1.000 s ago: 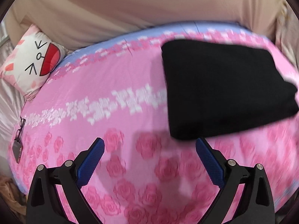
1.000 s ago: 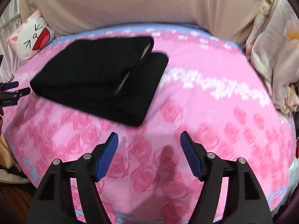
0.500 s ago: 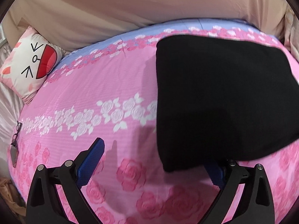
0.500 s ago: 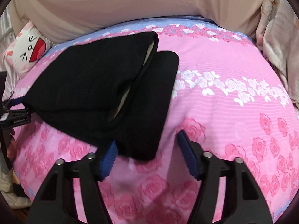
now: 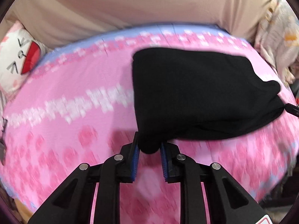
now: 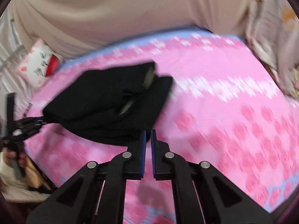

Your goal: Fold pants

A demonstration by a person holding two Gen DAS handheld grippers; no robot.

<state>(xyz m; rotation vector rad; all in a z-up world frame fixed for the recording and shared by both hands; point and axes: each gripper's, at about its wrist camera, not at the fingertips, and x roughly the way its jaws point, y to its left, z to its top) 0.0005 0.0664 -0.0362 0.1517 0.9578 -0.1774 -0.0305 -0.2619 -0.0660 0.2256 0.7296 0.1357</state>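
Pink rose-printed bedding [image 5: 78, 97] covers the bed, with a beige curtain [image 5: 130, 3] hanging behind it and a white cat-face cushion [image 5: 16, 57] at the far left corner. On the bed lie the folded black pants [image 5: 196, 93] — a thick bundle whose near edge is pulled up off the sheet. The left hand-held gripper [image 5: 149, 149] has just clamped down and now pinches the near left corner of the pants between its blue pads. The right hand-held gripper [image 6: 148, 140] has also just closed; its pads stand nearly together on the near right edge of the pants [image 6: 112, 108], where thin cloth appears caught at the tips — both views are blurred.
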